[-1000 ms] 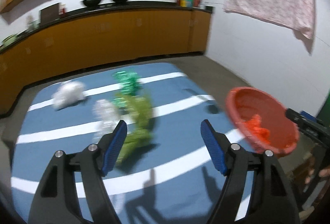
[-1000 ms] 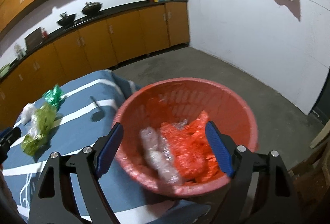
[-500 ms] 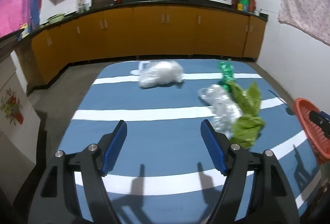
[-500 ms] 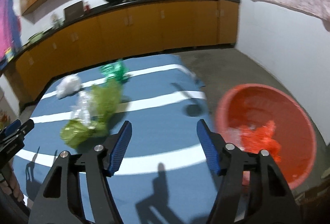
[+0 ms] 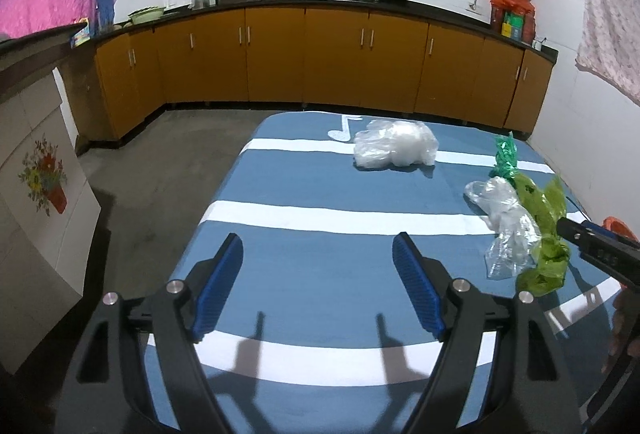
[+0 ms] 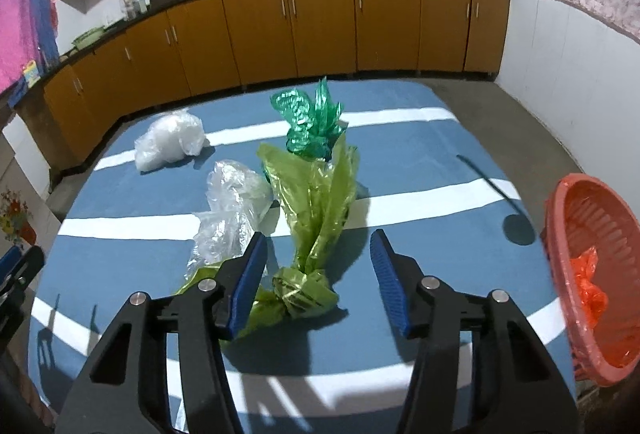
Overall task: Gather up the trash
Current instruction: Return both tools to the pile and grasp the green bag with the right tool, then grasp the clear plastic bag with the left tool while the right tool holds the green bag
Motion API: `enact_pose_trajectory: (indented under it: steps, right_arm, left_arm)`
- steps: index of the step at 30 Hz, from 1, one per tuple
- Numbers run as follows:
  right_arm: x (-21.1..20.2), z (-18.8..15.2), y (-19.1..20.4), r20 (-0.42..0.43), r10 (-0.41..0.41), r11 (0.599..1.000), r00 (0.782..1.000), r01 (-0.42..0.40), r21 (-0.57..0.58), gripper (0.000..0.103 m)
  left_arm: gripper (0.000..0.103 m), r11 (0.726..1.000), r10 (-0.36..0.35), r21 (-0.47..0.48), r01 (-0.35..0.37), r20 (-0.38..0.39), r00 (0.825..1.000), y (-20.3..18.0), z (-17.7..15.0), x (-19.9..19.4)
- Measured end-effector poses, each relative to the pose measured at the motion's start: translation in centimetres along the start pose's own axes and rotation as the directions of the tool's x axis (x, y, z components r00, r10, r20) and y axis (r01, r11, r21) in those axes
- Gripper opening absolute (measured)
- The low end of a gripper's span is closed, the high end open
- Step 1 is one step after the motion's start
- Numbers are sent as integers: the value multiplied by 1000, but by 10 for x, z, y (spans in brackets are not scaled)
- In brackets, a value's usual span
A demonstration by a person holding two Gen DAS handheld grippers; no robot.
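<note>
The right wrist view gives the closer look at the trash: the right claw (image 6: 318, 262) hangs wide open and holds nothing, its blue pads spread either side of a knotted yellow-green plastic bag (image 6: 316, 202) lying on the blue, white-striped surface (image 6: 420, 170). Just behind that bag sits a crumpled dark green bag (image 6: 310, 122), touching its far end; a clear plastic bag (image 6: 232, 210) lies against its left side, and a white plastic bag (image 6: 170, 140) rests apart, farther back on the left. Only this view shows the inside of the red basket (image 6: 592, 218) at the surface's right edge, with orange plastic (image 6: 588, 282) already in it. The left wrist view looks down the length of the surface instead: the left claw (image 5: 318, 282) is also fully open and empty, over bare striped cloth, well apart from the bags, which cluster at its right, where the tip of the other claw reaches in beside the yellow-green bag. This view alone shows a white musical-note motif (image 5: 343, 128) printed on the cloth and a flower-pot picture (image 5: 44, 176) on a panel at left. No writing or labels are readable in either view.
</note>
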State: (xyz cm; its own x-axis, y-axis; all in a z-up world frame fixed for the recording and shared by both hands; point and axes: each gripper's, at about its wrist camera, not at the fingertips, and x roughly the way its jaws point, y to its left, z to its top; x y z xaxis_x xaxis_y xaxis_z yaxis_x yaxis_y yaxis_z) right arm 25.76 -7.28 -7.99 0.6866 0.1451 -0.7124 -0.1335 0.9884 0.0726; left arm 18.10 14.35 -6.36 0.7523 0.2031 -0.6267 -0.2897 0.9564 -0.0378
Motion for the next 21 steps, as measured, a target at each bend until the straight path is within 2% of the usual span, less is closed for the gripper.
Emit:
enact_pose_trajectory:
  steps: [3, 6, 10, 16, 21]
  right_arm:
    - [9, -2, 2, -26, -16, 1000, 1000, 15, -10, 53]
    - [17, -8, 3, -62, -18, 1000, 998, 17, -22, 48]
    - [20, -15, 1, -87, -20, 998, 996, 16, -54, 34]
    - [8, -19, -23, -63, -43, 999, 997, 43, -16, 32]
    - [-2, -25, -57, -51, -103, 994, 993, 105, 39, 32]
  left_arm:
    - [76, 1000, -8, -4, 8, -7, 1000, 0, 0, 3]
    - [76, 1000, -25, -3, 24, -14, 1000, -3, -1, 6]
    - [76, 998, -59, 5, 59, -20, 998, -15, 0, 10]
    - [76, 991, -127, 32, 128, -30, 991, -45, 3, 16]
    - [78, 977, -199, 60, 202, -51, 979, -81, 8, 26]
